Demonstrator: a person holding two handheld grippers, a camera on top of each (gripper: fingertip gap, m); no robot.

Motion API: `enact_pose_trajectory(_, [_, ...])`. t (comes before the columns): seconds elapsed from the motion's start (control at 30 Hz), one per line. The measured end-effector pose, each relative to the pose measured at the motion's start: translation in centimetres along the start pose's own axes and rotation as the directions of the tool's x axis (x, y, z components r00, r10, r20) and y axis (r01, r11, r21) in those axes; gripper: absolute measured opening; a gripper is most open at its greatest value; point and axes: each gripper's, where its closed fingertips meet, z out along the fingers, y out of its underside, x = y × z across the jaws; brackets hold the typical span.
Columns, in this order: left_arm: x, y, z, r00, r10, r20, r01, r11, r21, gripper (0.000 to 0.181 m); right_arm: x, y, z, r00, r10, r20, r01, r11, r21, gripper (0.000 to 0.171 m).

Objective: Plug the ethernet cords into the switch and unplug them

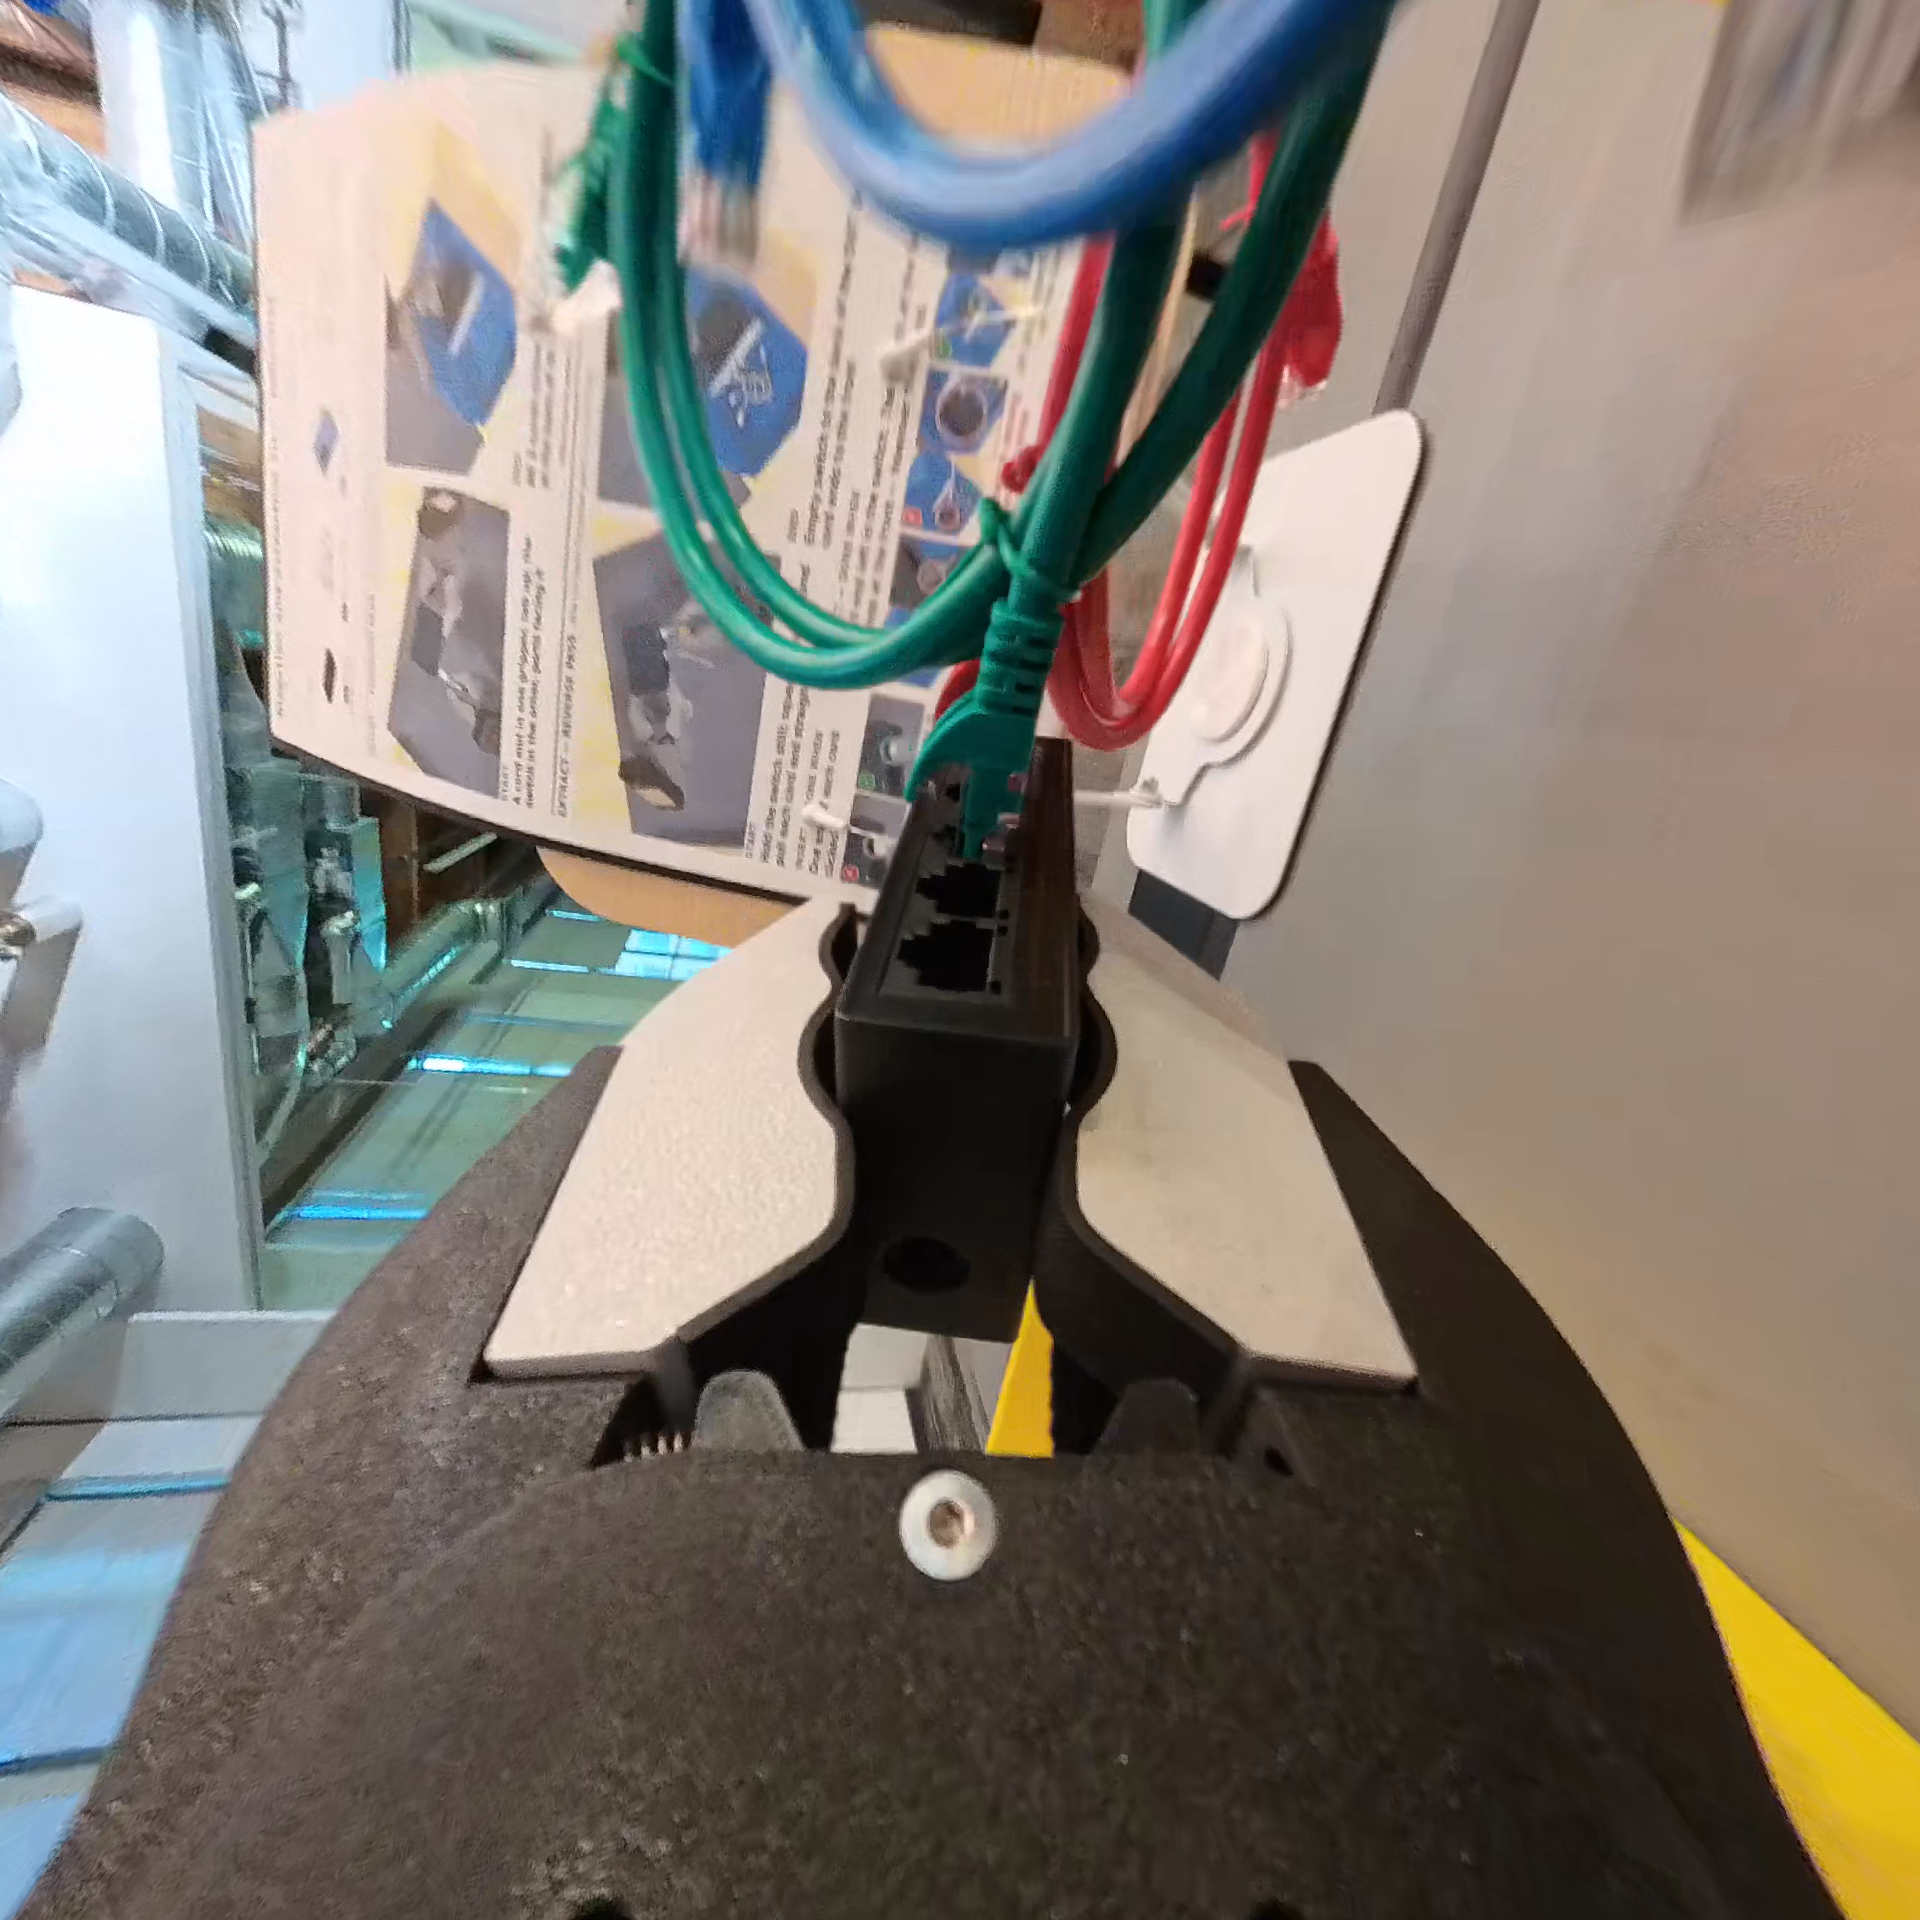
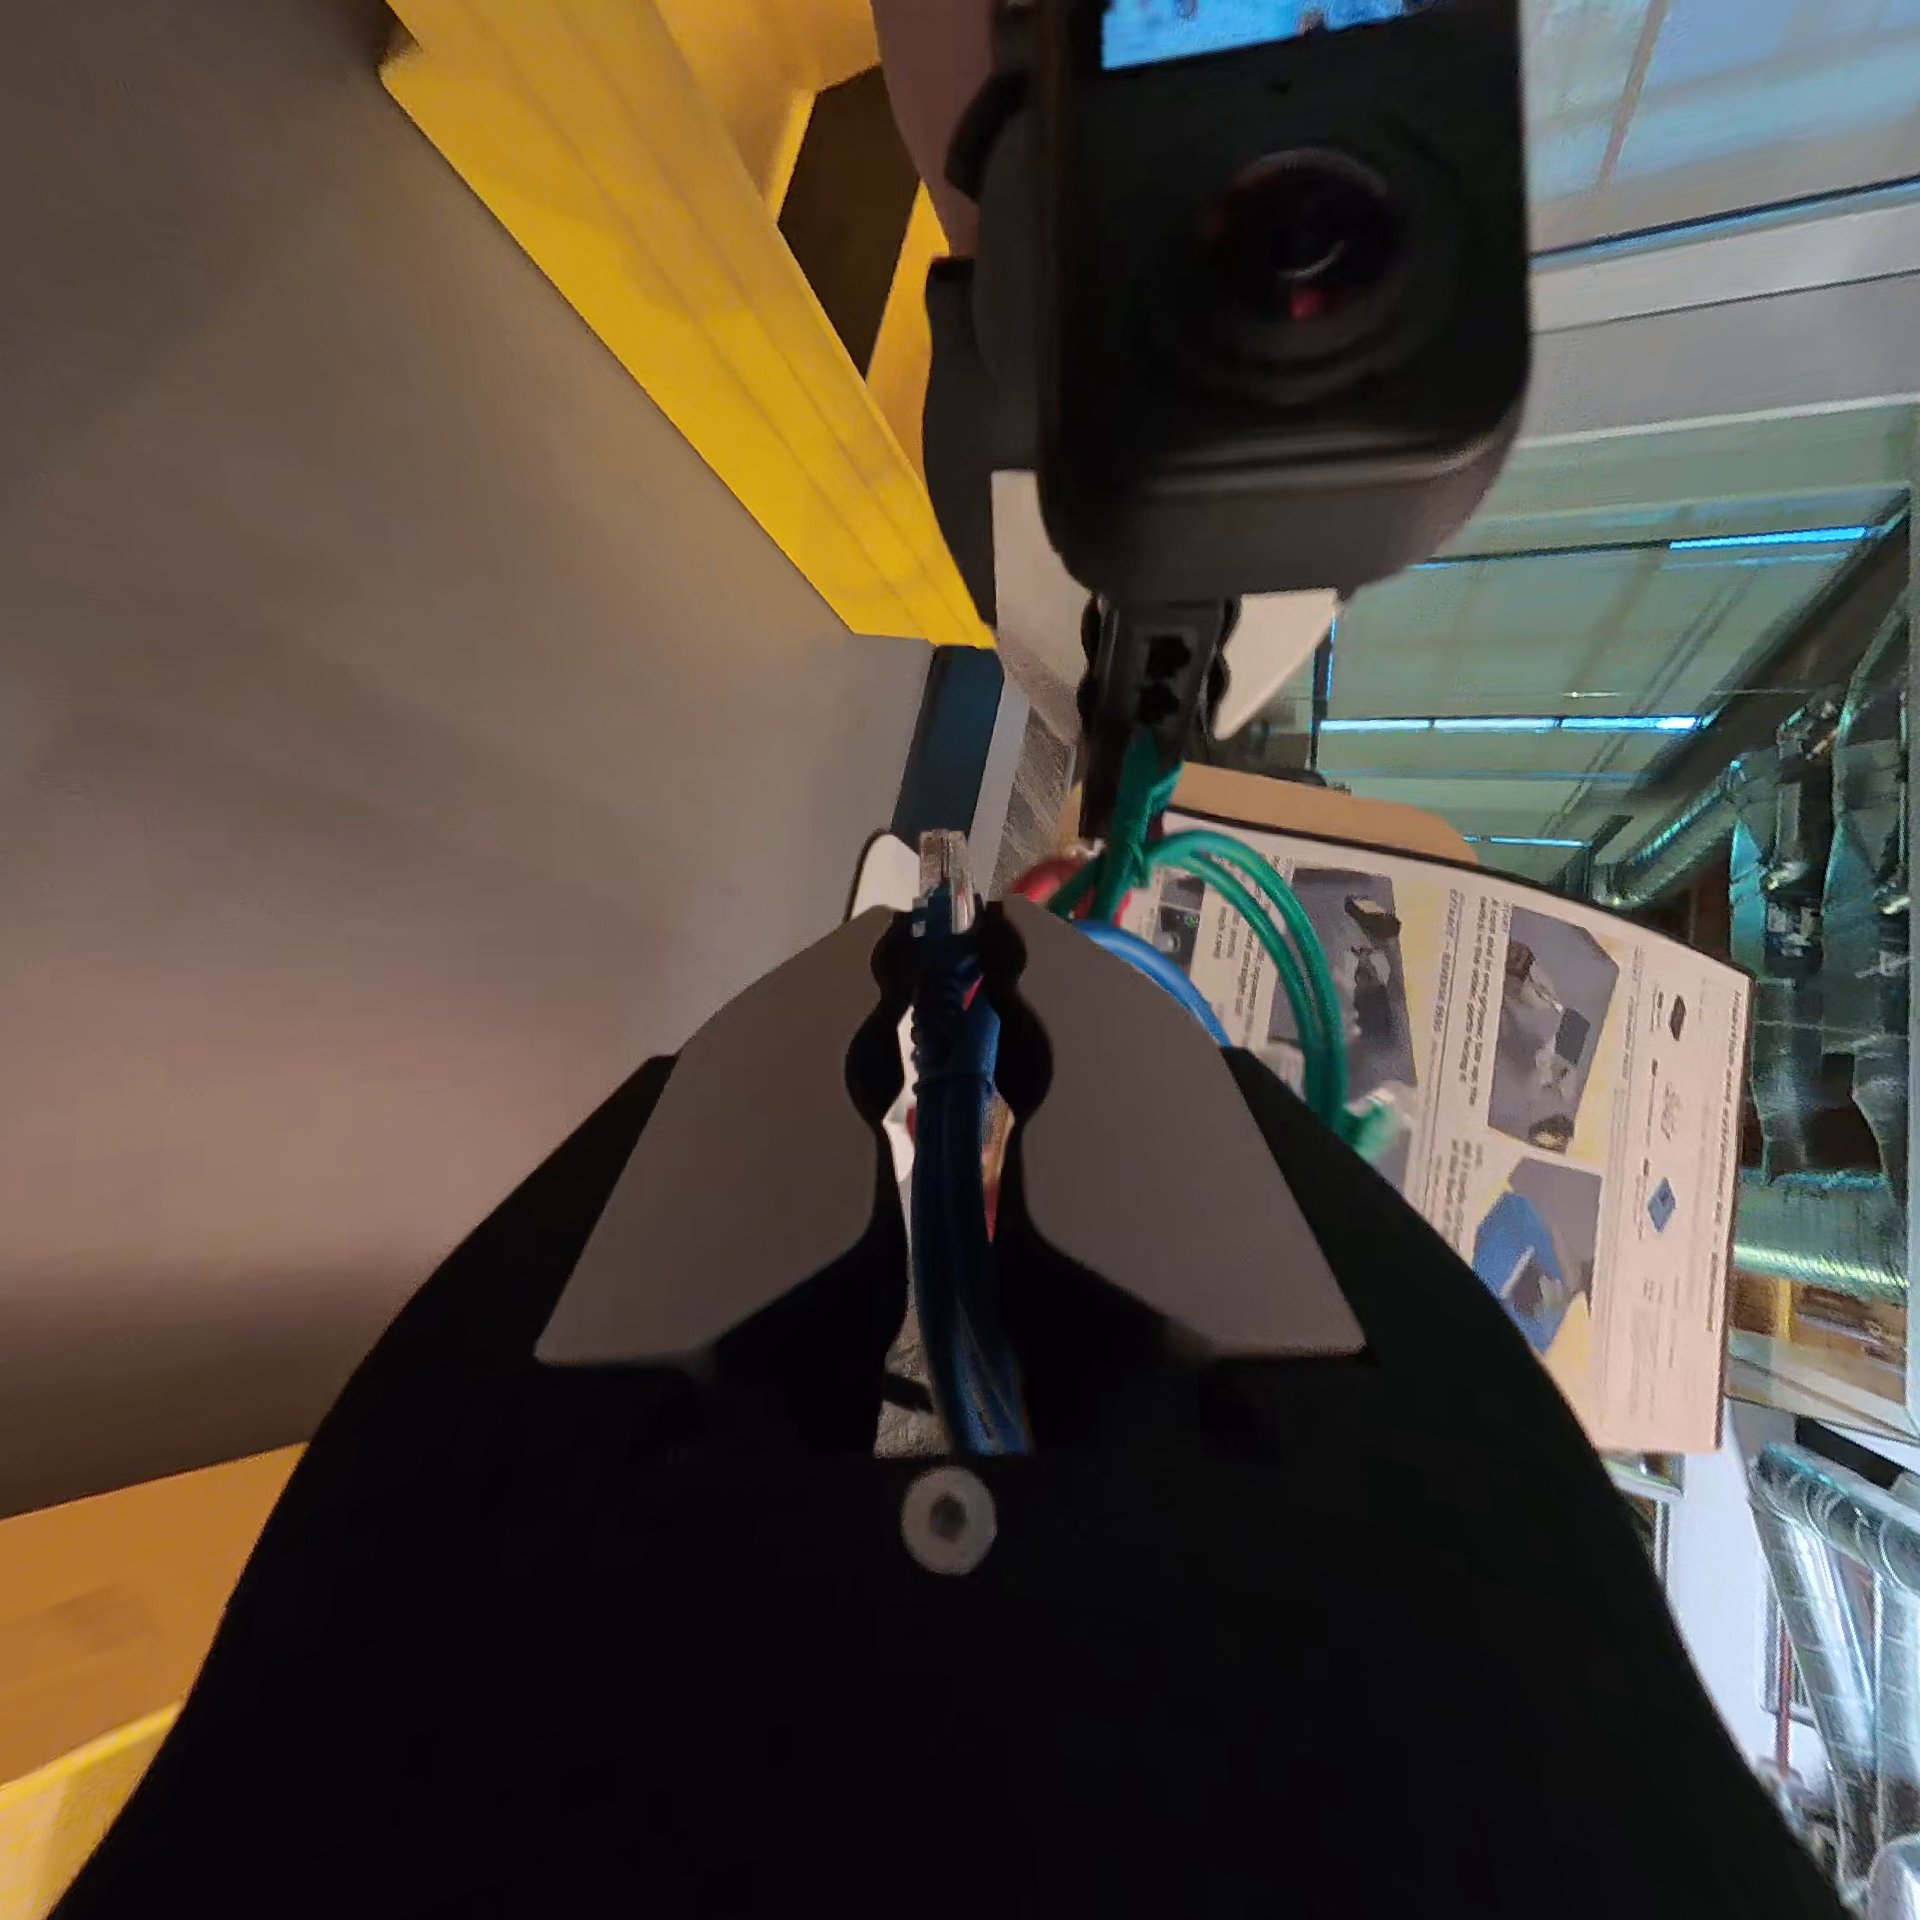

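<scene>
My left gripper (image 1: 956, 940) is shut on the black switch (image 1: 951, 1101) and holds it in the air with its ports facing up. A green cord (image 1: 1013, 665) is plugged into a far port; the two nearest ports (image 1: 951, 951) are empty. Blue cord loops (image 1: 997, 177) and red cords (image 1: 1195, 582) hang above and behind. My right gripper (image 2: 943, 920) is shut on a blue cord (image 2: 951, 1039), whose clear plug (image 2: 943, 862) sticks out past the fingertips. The switch (image 2: 1143, 675) with its green cord (image 2: 1143, 800) shows ahead in the right wrist view, apart from the blue plug.
A cardboard sheet with a printed instruction page (image 1: 499, 499) hangs behind the cords. A grey wall (image 1: 1662, 727) carries a white adhesive hook plate (image 1: 1278, 665). Yellow edging (image 2: 665, 270) runs along the wall. The left gripper's camera (image 2: 1278, 281) looms close in the right wrist view. There is about 12 centimetres between the tips of the two grippers.
</scene>
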Motion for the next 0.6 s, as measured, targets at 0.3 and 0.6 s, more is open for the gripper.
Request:
enact_pose_trajectory(0.3, [-1.6,4.6,0.6,0.999,-0.031,0.019,0.033,0.99,-0.138,0.037,1.2,2.6,-3.8,0.998,0.057,-0.025,-0.059,0.995,-0.078,0.014])
enact_pose_trajectory(0.6, [-3.3,5.3,-0.4,0.995,-0.093,0.041,0.097,0.988,-0.122,0.037,-2.5,12.0,-11.6,0.838,0.543,0.047,-0.496,0.795,-0.349,0.014])
